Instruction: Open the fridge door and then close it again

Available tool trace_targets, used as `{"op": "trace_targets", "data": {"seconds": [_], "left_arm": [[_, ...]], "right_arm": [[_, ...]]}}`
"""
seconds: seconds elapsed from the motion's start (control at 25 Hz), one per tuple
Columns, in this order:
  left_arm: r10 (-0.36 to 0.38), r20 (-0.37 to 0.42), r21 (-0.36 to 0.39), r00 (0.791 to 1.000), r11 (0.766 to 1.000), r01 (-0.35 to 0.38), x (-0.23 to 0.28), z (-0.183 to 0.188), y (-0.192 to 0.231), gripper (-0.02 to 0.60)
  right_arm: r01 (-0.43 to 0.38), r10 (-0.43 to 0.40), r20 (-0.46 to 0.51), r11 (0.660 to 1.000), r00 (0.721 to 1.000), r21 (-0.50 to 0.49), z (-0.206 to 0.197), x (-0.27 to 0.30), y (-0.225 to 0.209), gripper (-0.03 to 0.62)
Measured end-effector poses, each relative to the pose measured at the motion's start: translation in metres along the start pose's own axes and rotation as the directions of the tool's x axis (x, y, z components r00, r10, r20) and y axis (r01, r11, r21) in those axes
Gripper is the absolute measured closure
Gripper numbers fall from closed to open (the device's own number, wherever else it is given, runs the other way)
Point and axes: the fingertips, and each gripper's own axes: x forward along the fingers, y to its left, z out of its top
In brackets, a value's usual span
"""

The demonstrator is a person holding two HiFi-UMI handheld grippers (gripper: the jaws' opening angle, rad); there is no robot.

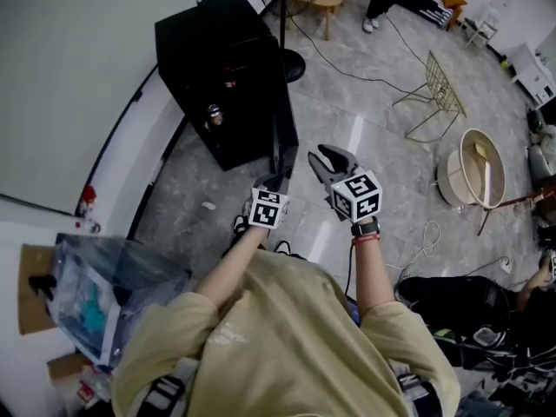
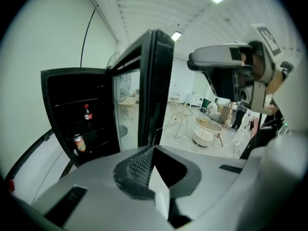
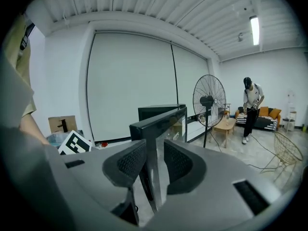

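Two grippers are at work w/ the fridge (image 1: pixel 217 68), which stands on the floor (image 1: pixel 365 137) by the wall w/ its door (image 3: pixel 159 120) swung well out toward the person, so the opening half is judged done and the closing half is what's in hand. The right gripper (image 3: pixel 154 160) is held w/ its jaws part open astride the door's free edge; the pads sit close to both faces, but a firm pinch isn't shown, so no grip is assumed yet. The left gripper (image 2: pixel 150 165) has its jaws fully together on nothing and is held just short of the same edge, on the fridge side. For a clean close, the edge should be seated deep between the right pads and squeezed square, not at the tips. The door should then be swung along its hinge arc, not shoved straight, to avoid twisting out of the pads. The left gripper is best kept out of the gap btwn door and cabinet. A bottle (image 2: pixel 87 112) and a can (image 2: pixel 79 142) on the inner shelves could be rattled, so a slow finish is advised, w/ release only once the door is seated.
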Motion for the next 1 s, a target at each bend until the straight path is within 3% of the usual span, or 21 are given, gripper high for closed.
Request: {"op": "trace_targets", "data": {"seconds": [0.2,0.32,0.56,0.8,1.0], "left_arm": [[0.085,0.092,-0.069,0.992,0.995,-0.079,-0.064,0.015,0.034,0.563],[0.139,0.147,-0.072,0.979,0.989,-0.129,-0.102,0.032,0.060,0.563],[0.230,0.249,-0.101,0.941,0.972,-0.211,-0.164,0.061,0.109,0.563],[0.290,0.355,-0.131,0.889,0.957,-0.259,-0.214,0.093,0.153,0.563],[0.294,0.392,-0.132,0.872,0.956,-0.262,-0.239,0.101,0.170,0.563]], "right_arm": [[-0.028,0.026,0.075,0.999,0.997,0.032,0.031,0.007,0.033,0.480],[-0.052,0.048,0.115,0.998,0.992,0.028,0.052,0.012,0.050,0.485],[-0.075,0.071,0.151,0.997,0.986,0.023,0.084,0.032,0.085,0.494],[-0.039,0.030,0.155,0.998,0.987,0.056,0.097,0.054,0.114,0.518],[-0.015,0.006,0.158,0.998,0.987,0.060,0.101,0.065,0.140,0.548]]}}
